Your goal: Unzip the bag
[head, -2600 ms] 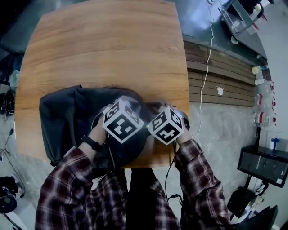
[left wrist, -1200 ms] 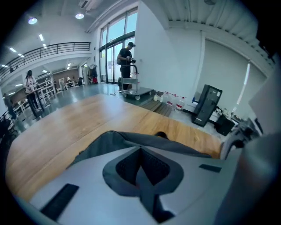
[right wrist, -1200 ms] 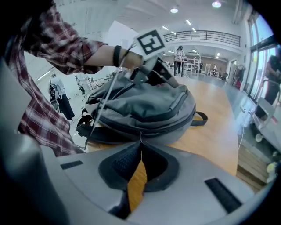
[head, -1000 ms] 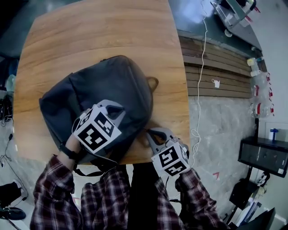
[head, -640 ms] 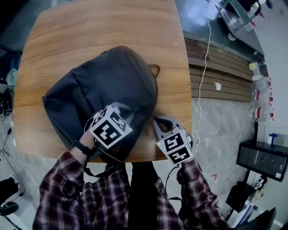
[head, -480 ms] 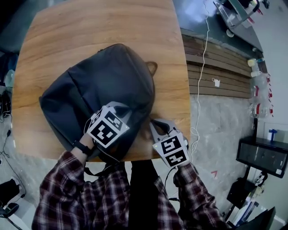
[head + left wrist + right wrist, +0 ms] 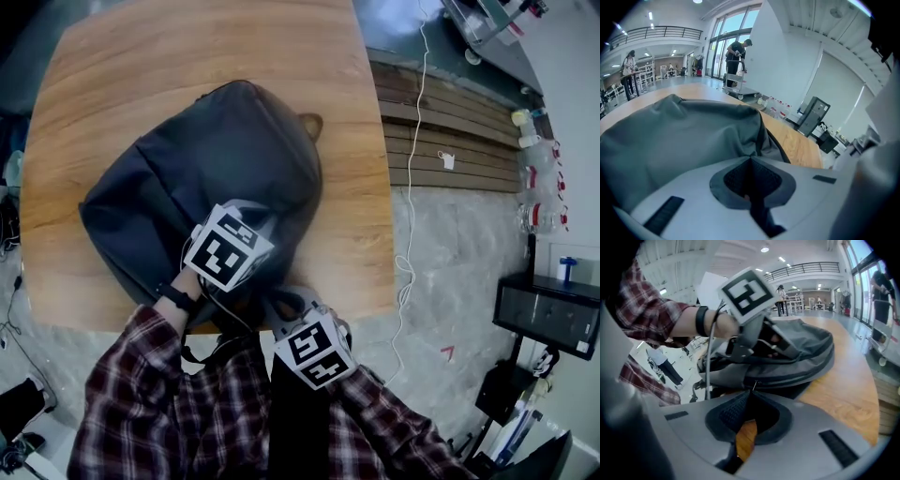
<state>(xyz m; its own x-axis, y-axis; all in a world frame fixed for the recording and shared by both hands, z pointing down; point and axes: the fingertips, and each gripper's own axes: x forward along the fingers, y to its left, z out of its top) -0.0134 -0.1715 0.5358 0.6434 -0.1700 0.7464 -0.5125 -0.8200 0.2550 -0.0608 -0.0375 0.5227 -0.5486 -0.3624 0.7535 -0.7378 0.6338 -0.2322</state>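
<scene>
A dark grey backpack (image 7: pixel 216 159) lies flat on the wooden table (image 7: pixel 141 66), towards the person's side, with its near end right at the table's edge and a strap hanging over. The left gripper (image 7: pixel 751 158) sits on top of the bag near that end. Its jaws are closed, with their tips on a fold of the grey fabric, which puckers up just beyond them. The hand behind it wears a black wristband (image 7: pixel 178 298) under a plaid sleeve (image 7: pixel 141 394).

The right gripper (image 7: pixel 751 392) is lower and closer to the person, at the table's near edge, pointing in at the side of the bag. Its jaws are closed too, and a small metal zipper pull (image 7: pixel 753 384) pokes out from between their tips, right against the dark zip line that runs along the bag's side. The two grippers are close together, the left one just above the right one's tips.

A white cable (image 7: pixel 412 141) trails across the floor beside the table.
</scene>
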